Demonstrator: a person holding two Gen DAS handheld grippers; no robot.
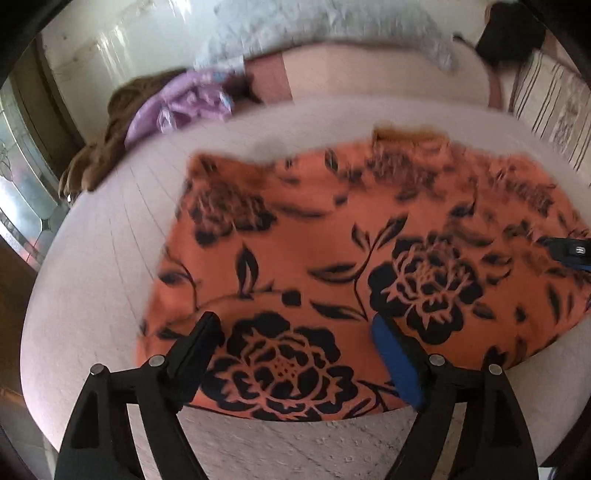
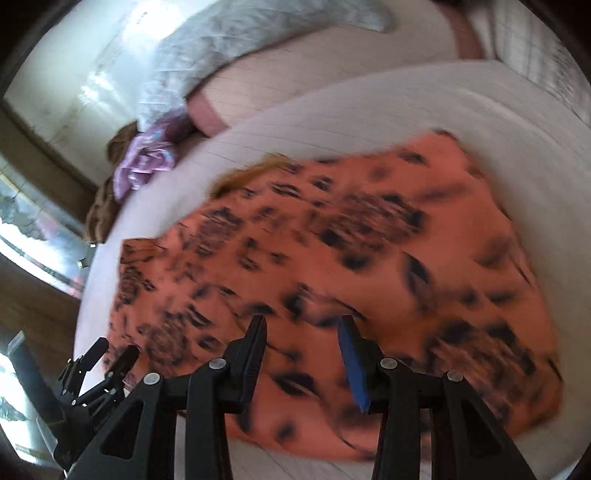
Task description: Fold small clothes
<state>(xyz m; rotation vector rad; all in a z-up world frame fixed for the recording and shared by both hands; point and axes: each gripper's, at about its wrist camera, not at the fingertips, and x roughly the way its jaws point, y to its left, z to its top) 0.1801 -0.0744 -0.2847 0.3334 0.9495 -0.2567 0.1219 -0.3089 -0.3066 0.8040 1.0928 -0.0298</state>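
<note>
An orange garment with black flower print (image 1: pixel 332 251) lies spread on a pale bed cover (image 1: pixel 92 258); it also shows in the right wrist view (image 2: pixel 351 258), blurred. My left gripper (image 1: pixel 295 328) is open over the garment's near edge, holding nothing. My right gripper (image 2: pixel 303 325) is open above the garment's near part, holding nothing. The left gripper shows at the lower left of the right wrist view (image 2: pixel 112 350). A piece of the right gripper shows at the right edge of the left wrist view (image 1: pixel 572 253).
A purple cloth (image 1: pixel 181 105) and a brown cloth (image 1: pixel 107 147) lie at the bed's far left. A pale grey blanket (image 1: pixel 314 29) and a pink pillow (image 1: pixel 369 74) lie at the back. A dark object (image 1: pixel 513 33) sits far right. A window (image 1: pixel 22 177) is left.
</note>
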